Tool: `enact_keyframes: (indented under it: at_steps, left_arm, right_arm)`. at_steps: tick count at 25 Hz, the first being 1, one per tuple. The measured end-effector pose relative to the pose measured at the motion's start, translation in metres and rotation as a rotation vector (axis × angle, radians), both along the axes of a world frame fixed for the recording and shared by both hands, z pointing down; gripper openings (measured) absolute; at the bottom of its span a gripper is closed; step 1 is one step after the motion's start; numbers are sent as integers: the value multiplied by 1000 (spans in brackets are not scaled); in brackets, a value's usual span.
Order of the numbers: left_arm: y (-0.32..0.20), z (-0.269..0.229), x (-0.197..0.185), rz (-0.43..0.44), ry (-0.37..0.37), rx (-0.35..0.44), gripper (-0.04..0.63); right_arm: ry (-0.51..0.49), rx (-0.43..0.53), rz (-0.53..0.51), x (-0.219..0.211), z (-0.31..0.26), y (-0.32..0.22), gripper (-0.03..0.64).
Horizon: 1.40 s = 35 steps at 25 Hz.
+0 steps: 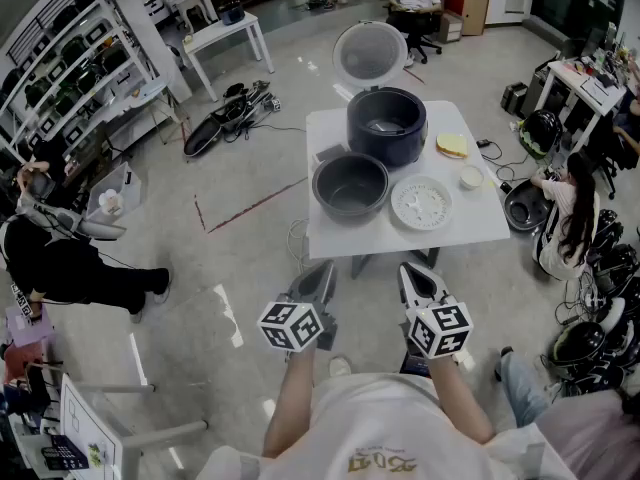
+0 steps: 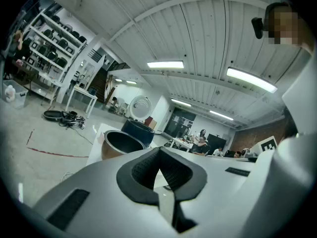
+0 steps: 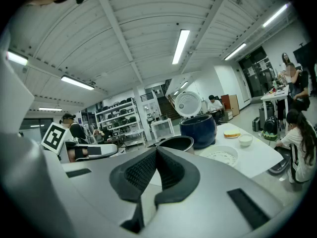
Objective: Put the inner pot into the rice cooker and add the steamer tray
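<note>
Left gripper (image 1: 322, 270): clenched, its dark ribbed pads meeting at the tips with nothing between them; grey shell, marker cube at the back.
Right gripper (image 1: 408, 269): also clenched and empty, just beside the left one; both are short of the table's near edge and touch nothing.
Table (image 1: 470, 230): white, square, straight ahead of both grippers.
Inner pot (image 1: 350, 186): nearest, ahead of the left gripper; round, deep, dark matte inside, metallic outer wall, standing upright and empty on the table.
Steamer tray (image 1: 421, 204): ahead of the right gripper, just beside the pot; a shallow white perforated disc lying flat.
Rice cooker (image 1: 386, 126): beyond the pot; dark blue rounded body, its round white lid (image 1: 370, 52) raised.
</note>
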<state>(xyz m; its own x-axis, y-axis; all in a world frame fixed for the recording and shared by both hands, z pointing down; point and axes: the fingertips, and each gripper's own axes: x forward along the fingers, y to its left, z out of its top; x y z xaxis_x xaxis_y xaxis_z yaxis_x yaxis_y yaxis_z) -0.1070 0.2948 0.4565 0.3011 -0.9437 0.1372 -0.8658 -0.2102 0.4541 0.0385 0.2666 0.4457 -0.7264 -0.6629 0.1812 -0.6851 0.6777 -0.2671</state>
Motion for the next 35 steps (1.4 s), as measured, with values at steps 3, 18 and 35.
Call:
enact_keyframes:
  at_steps: [3,18,35]
  left_arm:
    - [1,3,6,-3,-28,-9,15]
    - [16,12,5,-123,-69,-56,247]
    - [-63,42,-21,-145,-33,-108,253]
  right_arm:
    - [-7,-12,-5,6,3,2,8]
    - [-90,-100,-29,40,16,6,210]
    - [-104,-165,-11,33,44,-72,213]
